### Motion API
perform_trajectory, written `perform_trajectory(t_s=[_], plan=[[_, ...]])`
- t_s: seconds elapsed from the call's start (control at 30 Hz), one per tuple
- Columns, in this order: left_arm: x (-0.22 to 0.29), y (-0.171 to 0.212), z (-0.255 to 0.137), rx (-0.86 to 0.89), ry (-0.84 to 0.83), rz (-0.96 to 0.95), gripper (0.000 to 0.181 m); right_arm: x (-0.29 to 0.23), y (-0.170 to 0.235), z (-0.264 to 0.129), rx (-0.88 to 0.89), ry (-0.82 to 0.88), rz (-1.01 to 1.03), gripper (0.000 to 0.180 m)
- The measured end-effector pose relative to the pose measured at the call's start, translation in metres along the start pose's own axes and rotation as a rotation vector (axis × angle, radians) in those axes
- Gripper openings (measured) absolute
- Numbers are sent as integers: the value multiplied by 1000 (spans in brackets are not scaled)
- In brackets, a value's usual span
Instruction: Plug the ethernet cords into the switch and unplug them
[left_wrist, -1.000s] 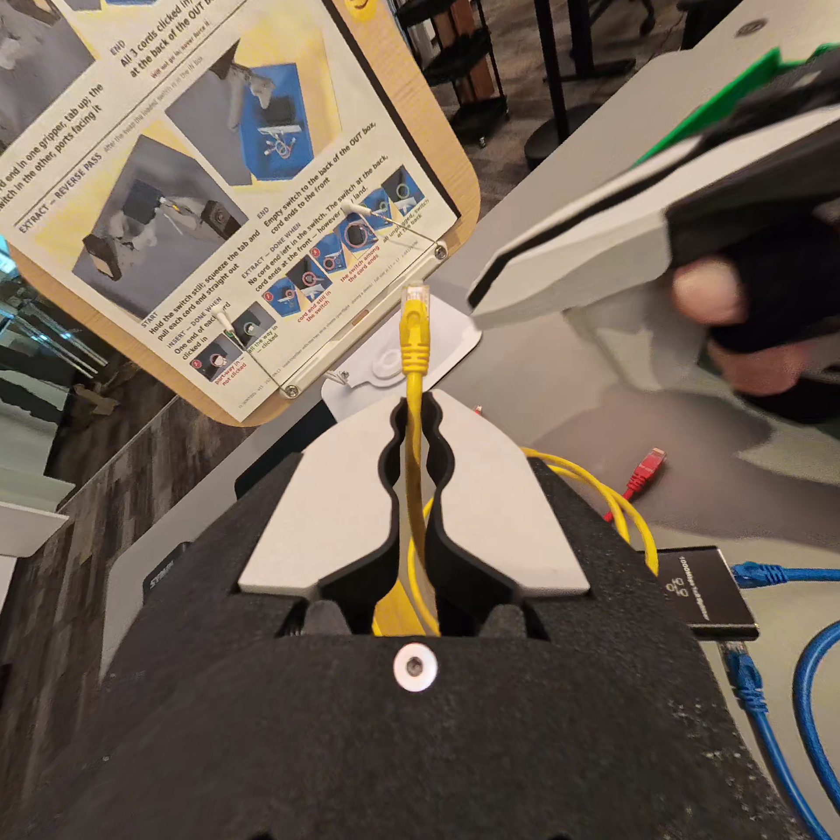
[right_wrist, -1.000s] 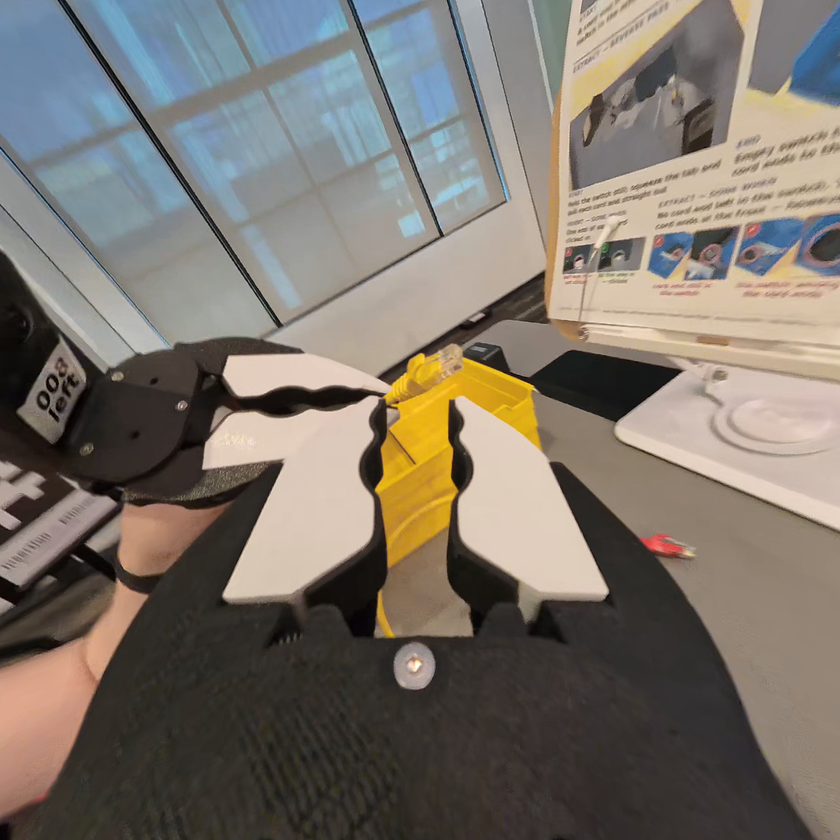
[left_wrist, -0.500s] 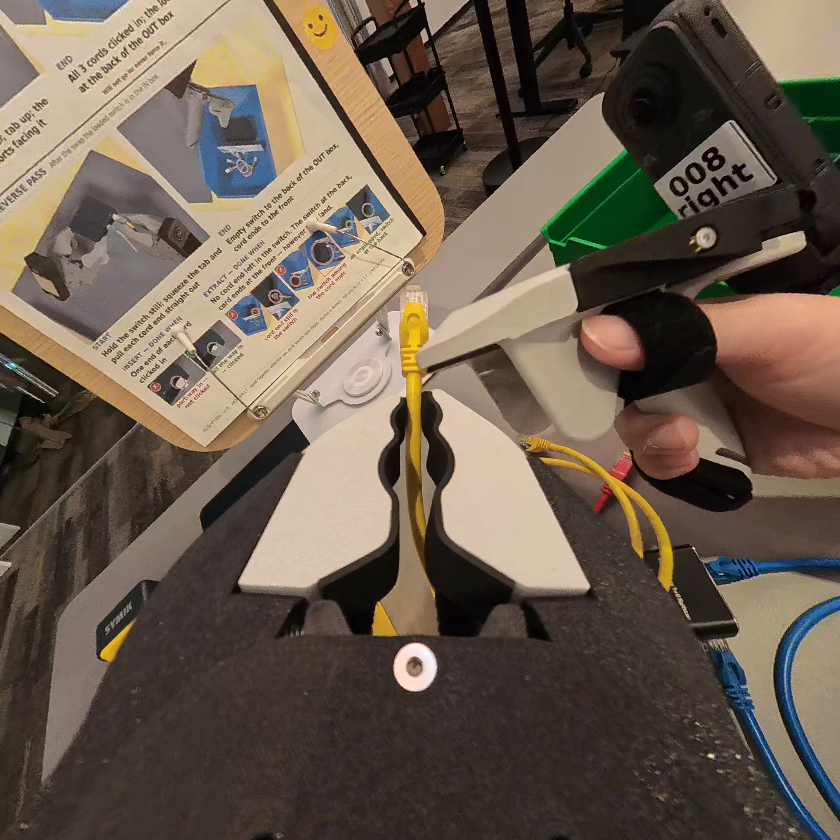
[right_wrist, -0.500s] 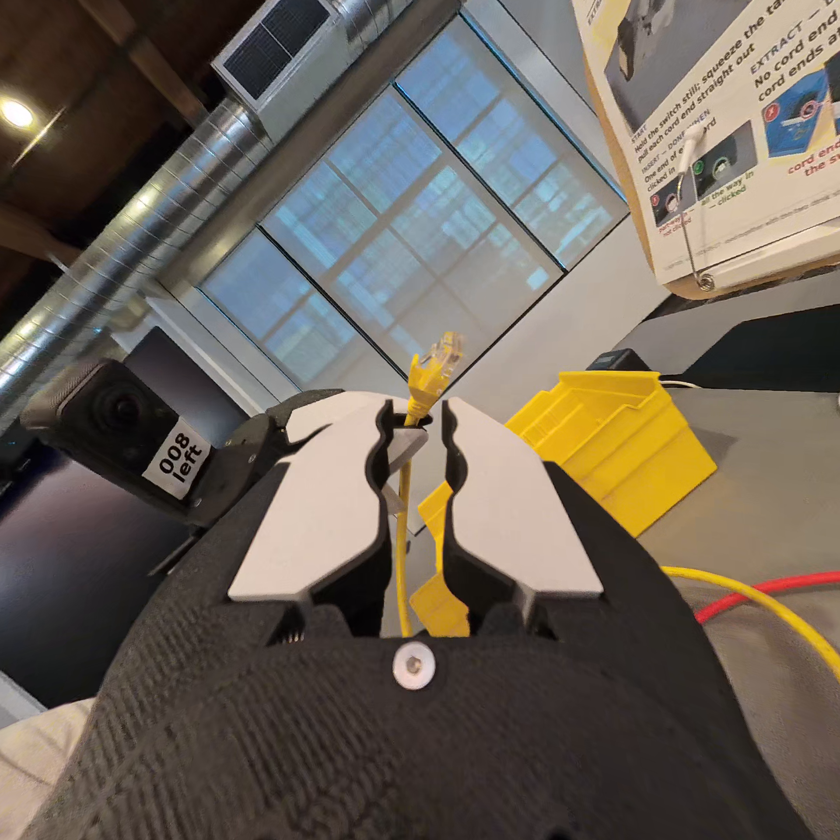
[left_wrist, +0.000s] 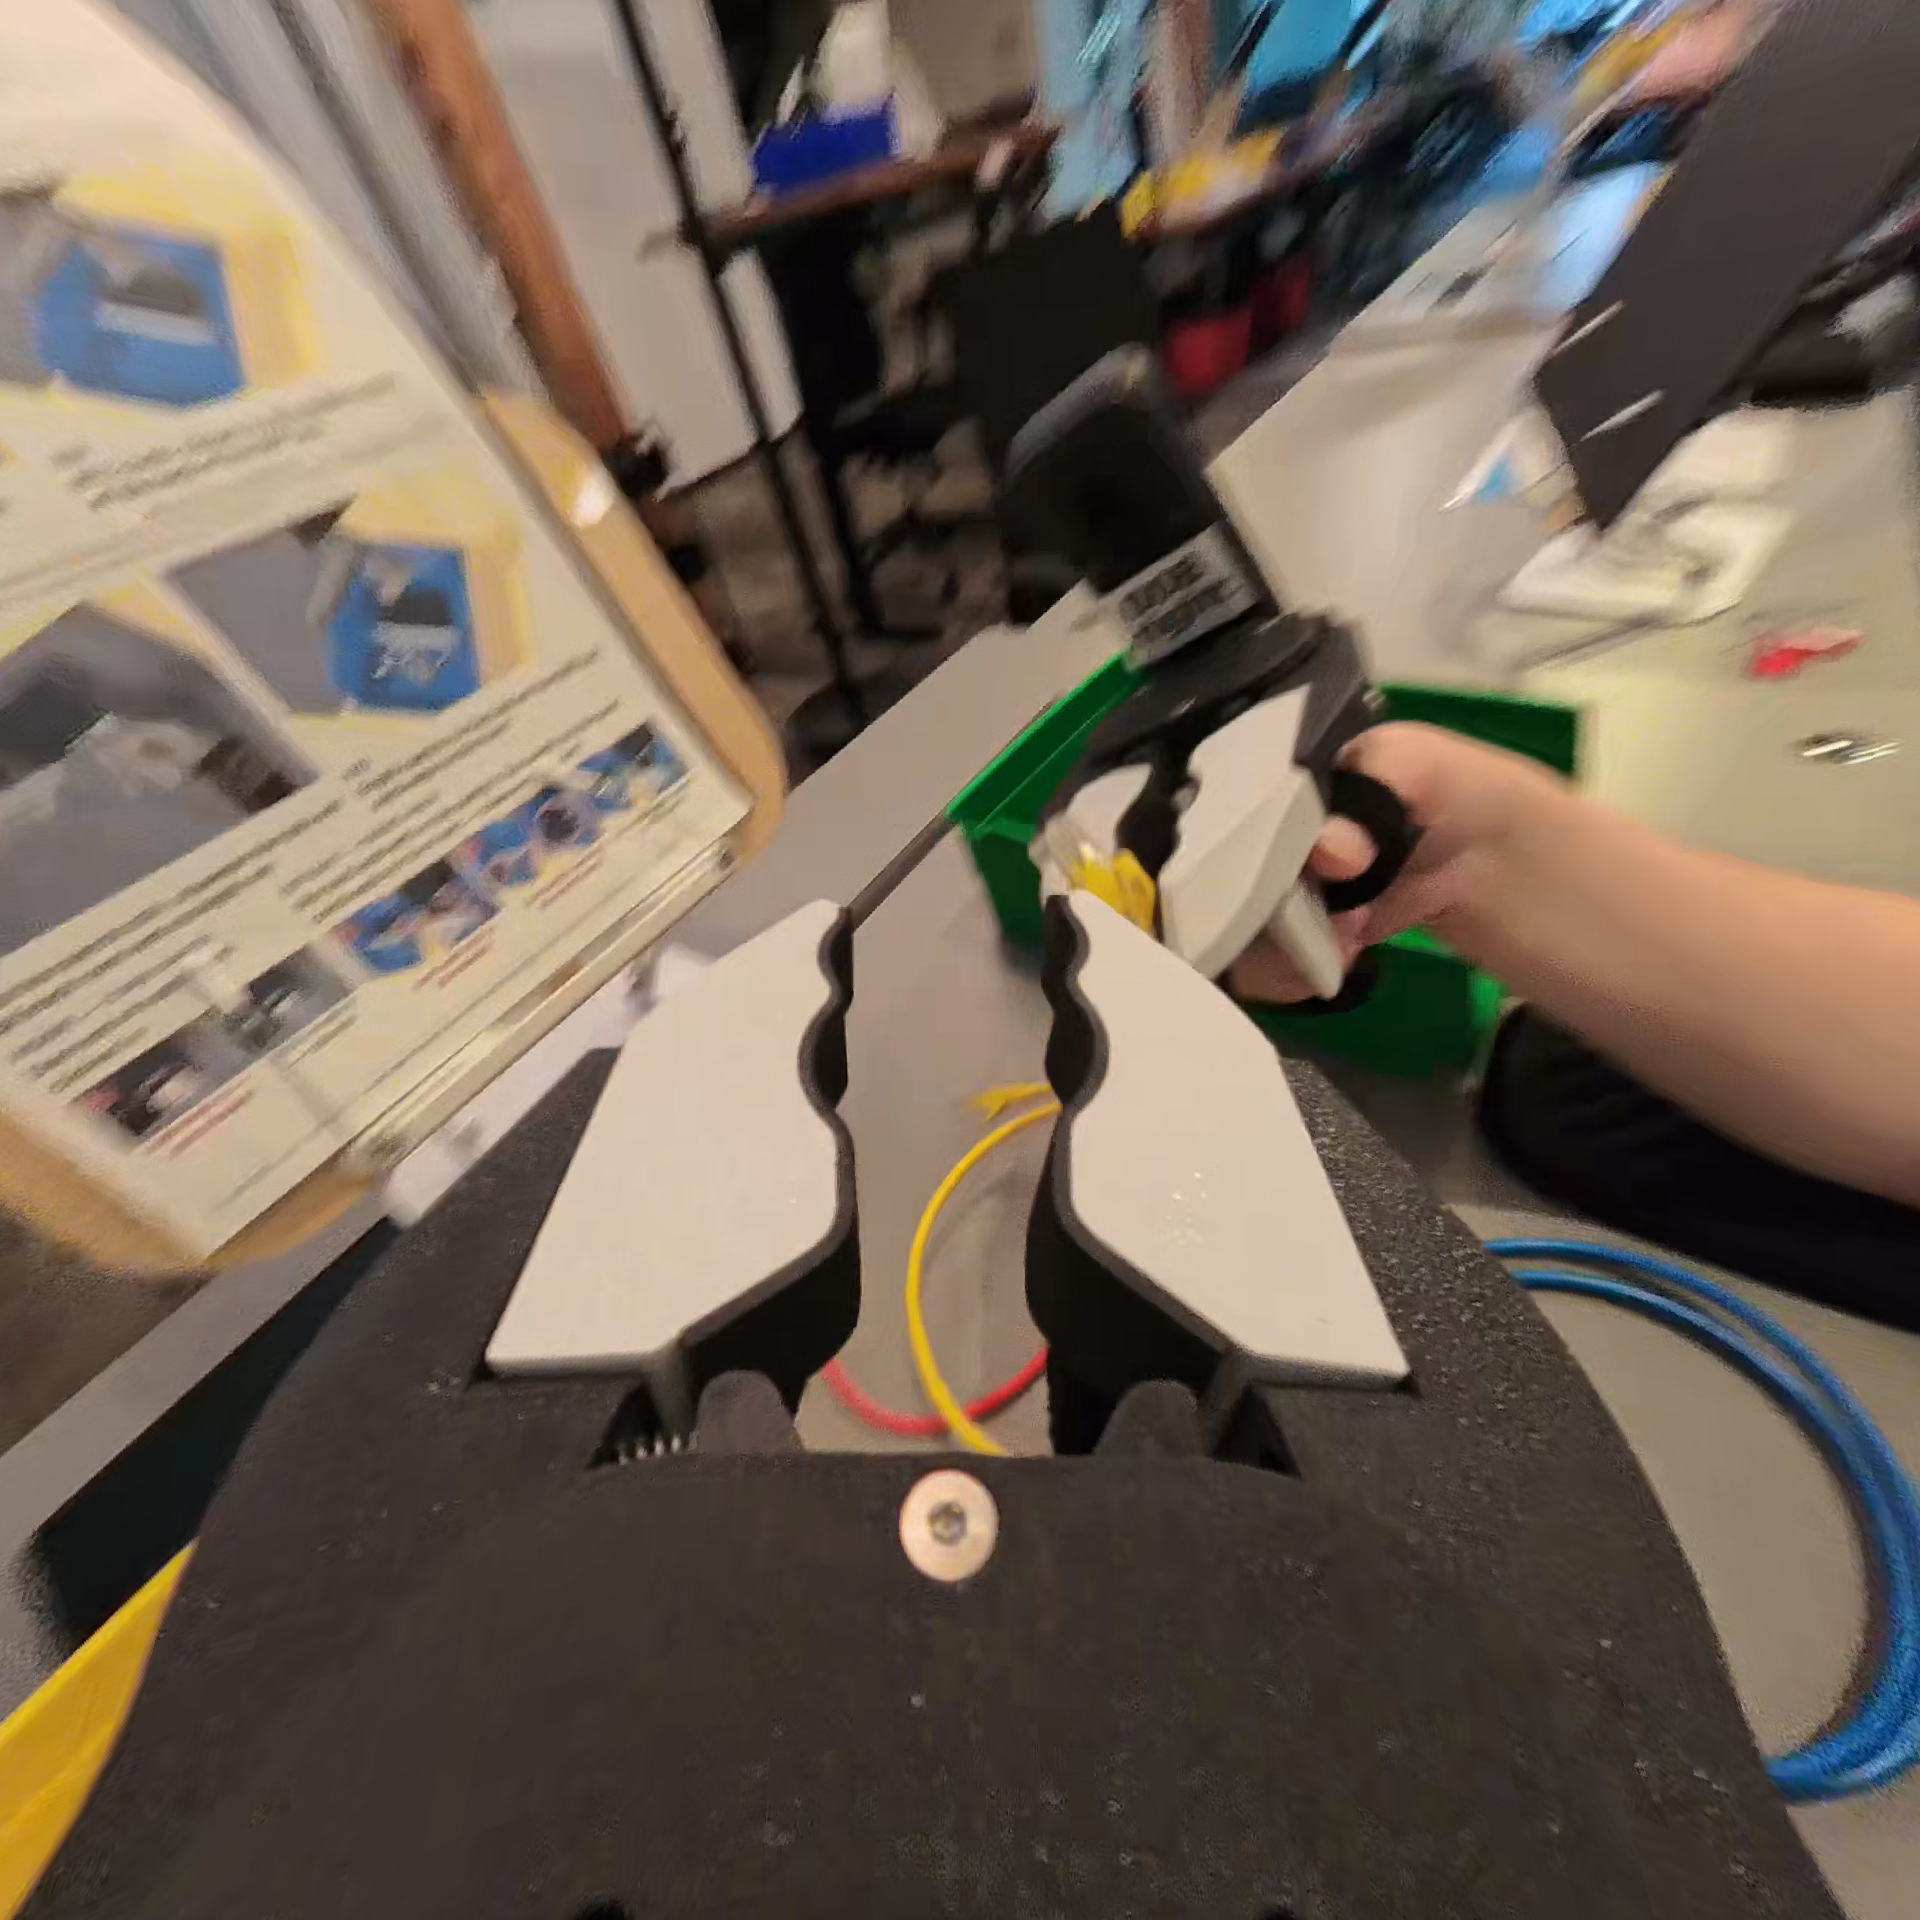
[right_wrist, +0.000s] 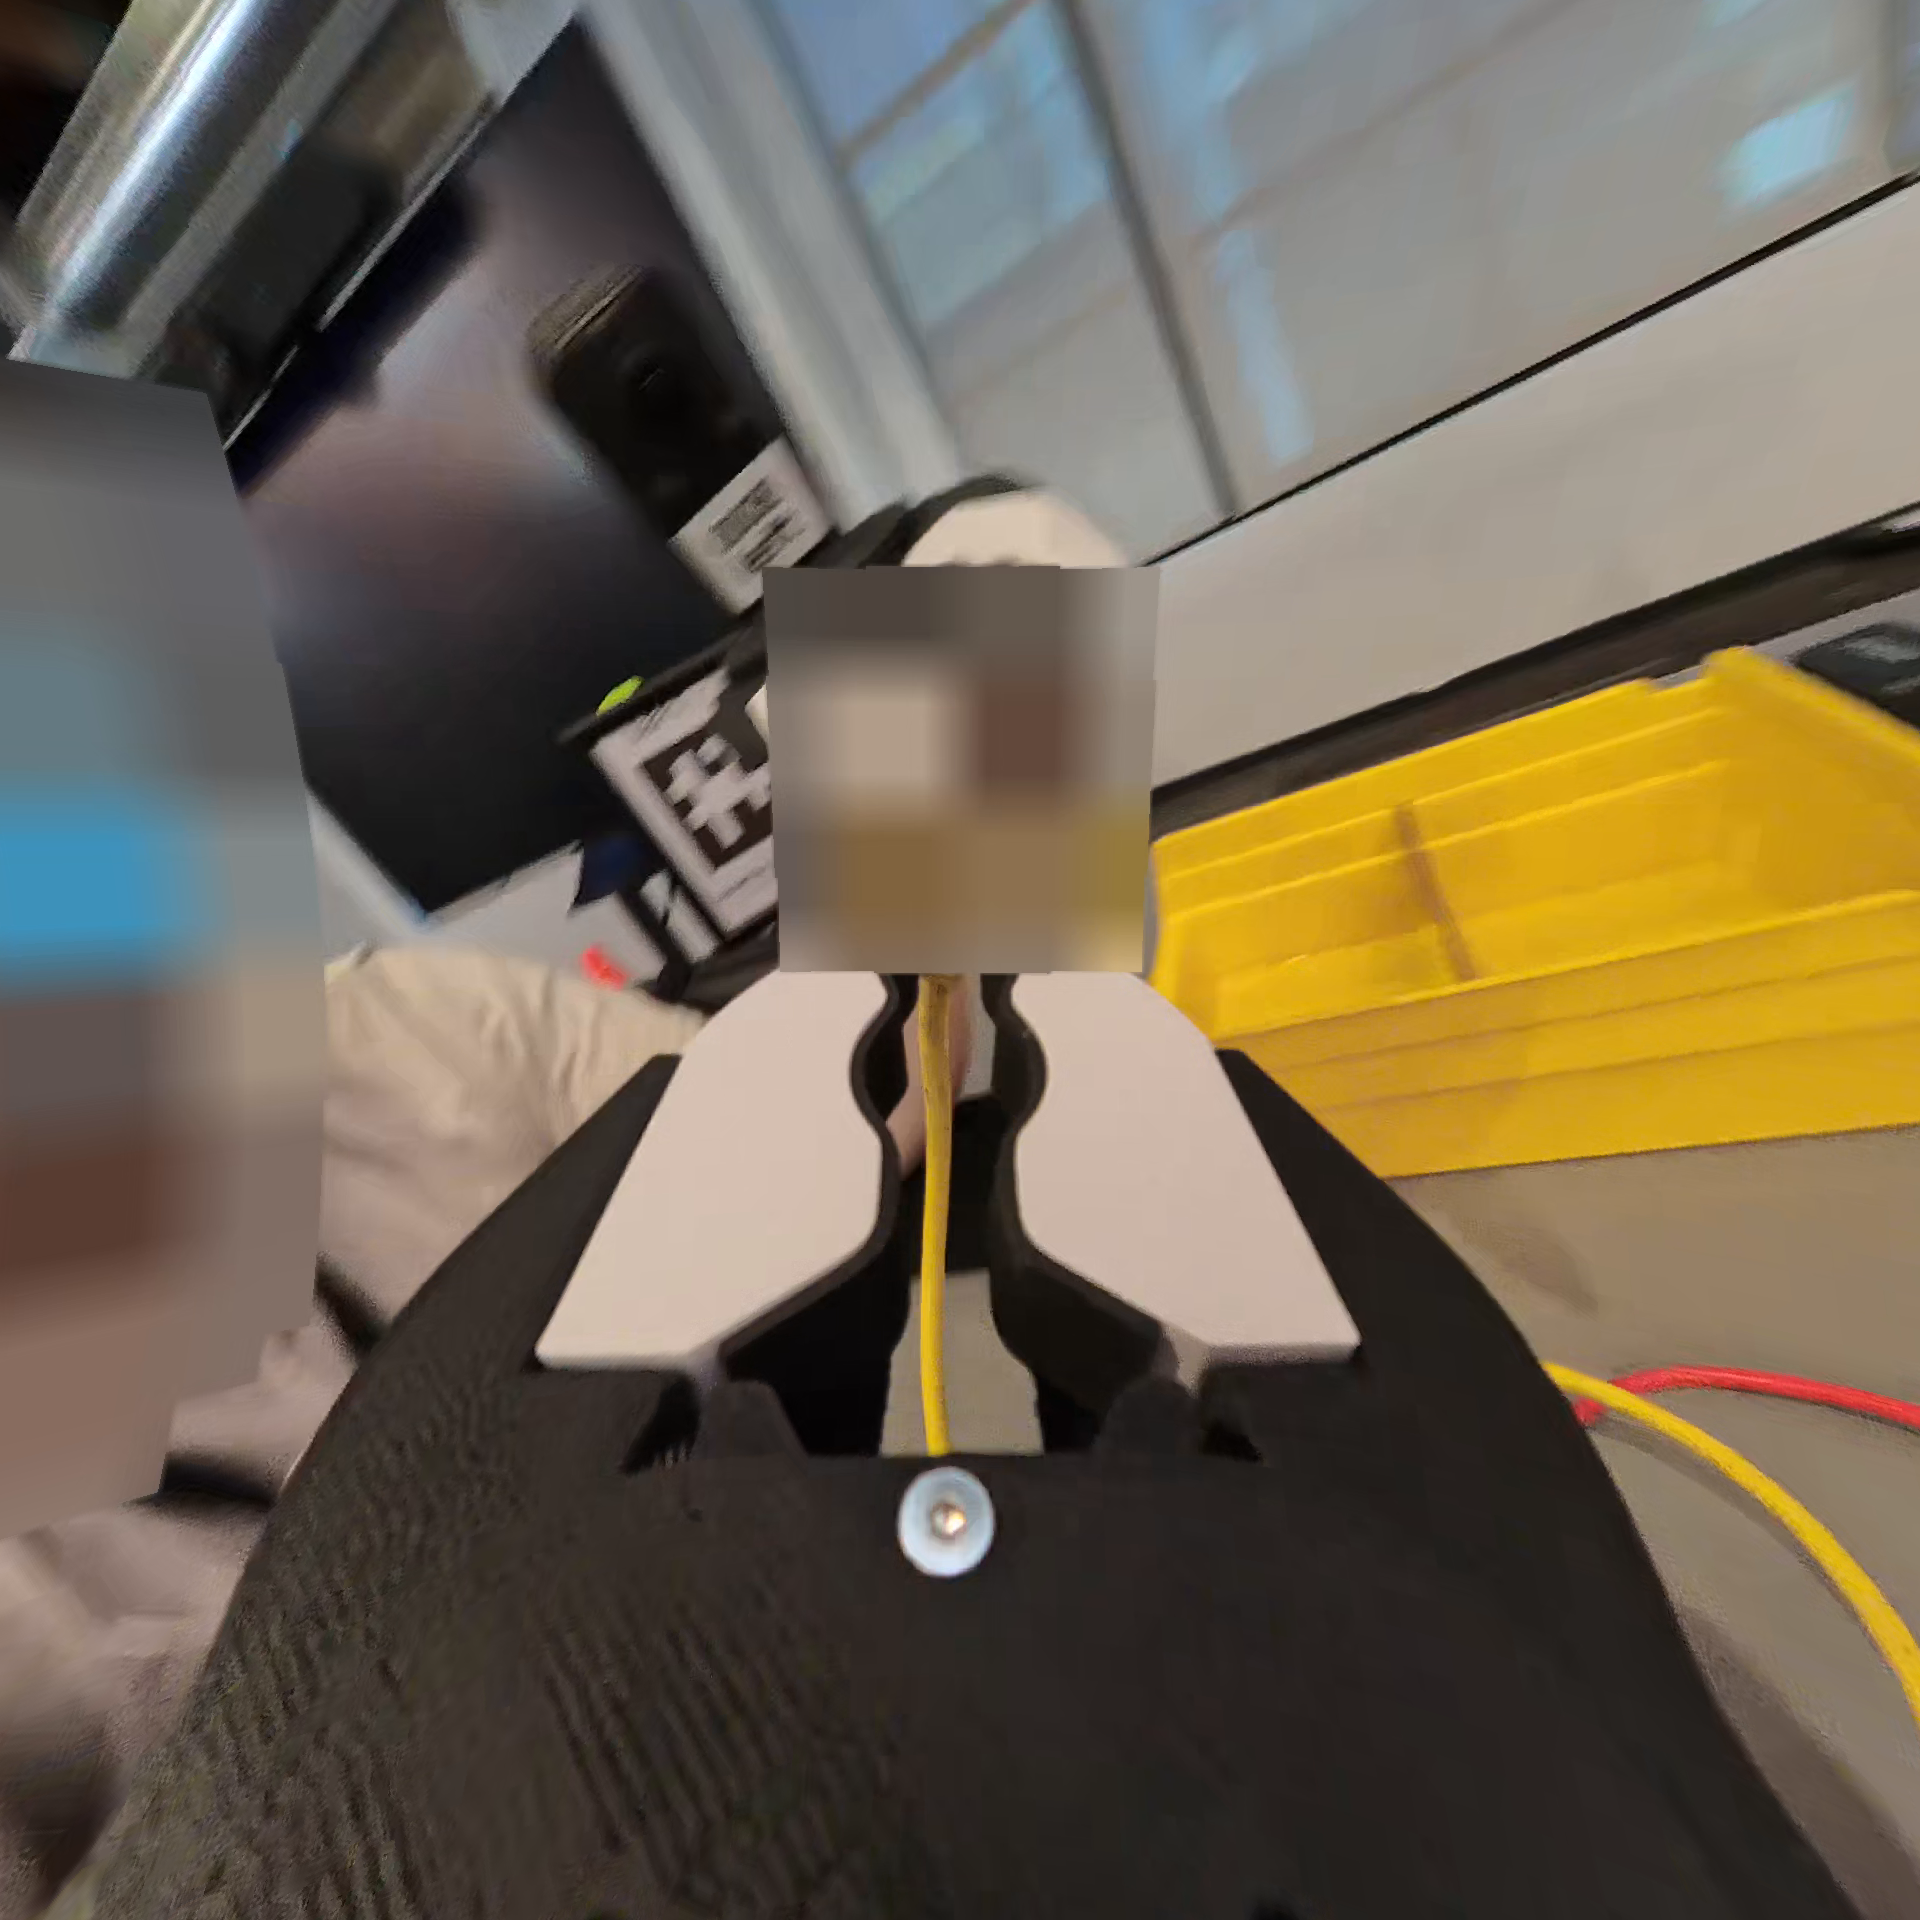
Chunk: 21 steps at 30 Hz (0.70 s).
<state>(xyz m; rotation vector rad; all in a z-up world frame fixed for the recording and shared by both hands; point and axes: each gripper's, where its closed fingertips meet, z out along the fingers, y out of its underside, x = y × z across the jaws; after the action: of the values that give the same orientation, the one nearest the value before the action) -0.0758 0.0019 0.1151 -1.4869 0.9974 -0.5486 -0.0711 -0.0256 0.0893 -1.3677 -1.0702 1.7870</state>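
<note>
Now the left gripper (left_wrist: 945, 914) is spread wide with nothing in it. Through the gap you can see the grey worktop (left_wrist: 935, 748), a loop of the yellow cord (left_wrist: 920, 1247) and a bit of red cord (left_wrist: 914, 1418). The right gripper (left_wrist: 1148, 842) is pinching the yellow cord near its plug (left_wrist: 1086, 847), up in front of a green bin (left_wrist: 1434, 997). A blue cord (left_wrist: 1787, 1382) curls on the right. A yellow bin (right_wrist: 1558, 935) sits nearby.
</note>
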Motion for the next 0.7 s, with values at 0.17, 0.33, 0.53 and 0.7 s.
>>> perform_trajectory(t_s=[0.17,0.33,0.53,0.7], plan=[[58,-9,-9,158,510,-95,40,-41,27,6,-190,-207,-21,12],[86,-3,-17,175,720,-68,43,-61,42,5,-263,-330,-14,12],[120,14,-24,110,845,86,45,-72,57,10,-312,-404,32,12],[137,16,-18,104,885,112,42,-82,63,5,-316,-471,44,13]])
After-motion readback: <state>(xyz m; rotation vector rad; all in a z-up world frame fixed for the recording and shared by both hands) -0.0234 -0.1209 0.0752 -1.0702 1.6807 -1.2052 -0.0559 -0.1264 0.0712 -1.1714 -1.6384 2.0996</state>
